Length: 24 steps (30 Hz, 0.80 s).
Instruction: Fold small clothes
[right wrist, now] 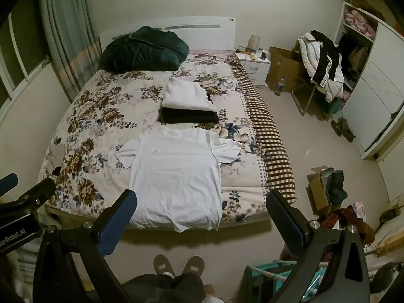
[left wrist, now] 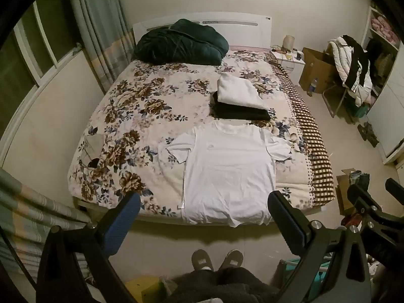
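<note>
White T-shirt laid out flat, not yet folded

The white T-shirt (left wrist: 228, 171) lies face up at the foot of the bed (left wrist: 126, 116), hem over its edge, just in front of the folded pile (left wrist: 240, 101). Left gripper (left wrist: 204, 210) and right gripper (right wrist: 202, 208) hover short of the shirt, jaws fully apart, holding nothing. Best to pinch a sleeve and the hem on the same side together, folding inward evenly.

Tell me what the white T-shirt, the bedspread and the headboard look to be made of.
T-shirt: thin soft knit, probably cotton, matte; it lies flat with fine wrinkles and its hem droops over the bed's edge.
Bedspread: thick, padded-looking printed fabric, matte, floral; which fibre cannot be told.
Headboard: a rigid white panel, smooth with a slight sheen, possibly painted or laminated board.
</note>
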Motion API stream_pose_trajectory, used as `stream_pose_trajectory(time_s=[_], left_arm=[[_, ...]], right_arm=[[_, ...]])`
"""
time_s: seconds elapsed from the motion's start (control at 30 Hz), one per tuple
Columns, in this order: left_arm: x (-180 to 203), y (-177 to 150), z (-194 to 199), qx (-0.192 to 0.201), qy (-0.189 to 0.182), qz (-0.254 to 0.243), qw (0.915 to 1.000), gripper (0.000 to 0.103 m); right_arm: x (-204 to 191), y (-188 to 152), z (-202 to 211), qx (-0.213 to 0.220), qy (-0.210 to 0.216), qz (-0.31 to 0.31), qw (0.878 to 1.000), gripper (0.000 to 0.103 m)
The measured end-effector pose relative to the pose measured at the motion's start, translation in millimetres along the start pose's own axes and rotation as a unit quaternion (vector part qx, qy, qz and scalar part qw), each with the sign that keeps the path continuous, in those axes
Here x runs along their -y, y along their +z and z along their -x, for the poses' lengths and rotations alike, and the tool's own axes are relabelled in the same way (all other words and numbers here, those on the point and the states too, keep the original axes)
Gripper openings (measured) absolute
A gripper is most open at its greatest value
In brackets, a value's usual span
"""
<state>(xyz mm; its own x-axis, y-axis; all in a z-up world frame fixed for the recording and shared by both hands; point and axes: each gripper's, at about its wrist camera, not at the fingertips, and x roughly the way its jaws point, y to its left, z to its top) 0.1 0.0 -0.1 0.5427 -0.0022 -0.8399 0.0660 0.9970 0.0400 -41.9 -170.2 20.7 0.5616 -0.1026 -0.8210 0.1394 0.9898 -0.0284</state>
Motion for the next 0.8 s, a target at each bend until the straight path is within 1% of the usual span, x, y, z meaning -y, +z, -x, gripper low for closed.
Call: stream_pose_trajectory(time_s=[0.27,0.5,0.53,0.8], left_arm=[[0.9,0.3,-1.0,0.002,0.003,-0.005,1.0,0.103],[-2.9,8.3,1.9,0.0,0.004,-0.001,1.0,0.103],[-5.5,4.0,5.7,0.003,0.004,-0.001,1.0,0.103],[-8.9,6.7,5.6,0.003,0.004,-0.001,1.0,0.103]], right_arm=[[0.6,-0.4,1.8,0.003,0.003,-0.003,1.0,0.103],[-0.4,1.6,1.0,0.002,0.003,-0.002,1.0,0.103],[-0.5,1.9,1.0,0.001,0.003,-0.002,1.0,0.103],[-0.9,3.6,1.0,0.001,0.004,-0.003,1.0,0.103]])
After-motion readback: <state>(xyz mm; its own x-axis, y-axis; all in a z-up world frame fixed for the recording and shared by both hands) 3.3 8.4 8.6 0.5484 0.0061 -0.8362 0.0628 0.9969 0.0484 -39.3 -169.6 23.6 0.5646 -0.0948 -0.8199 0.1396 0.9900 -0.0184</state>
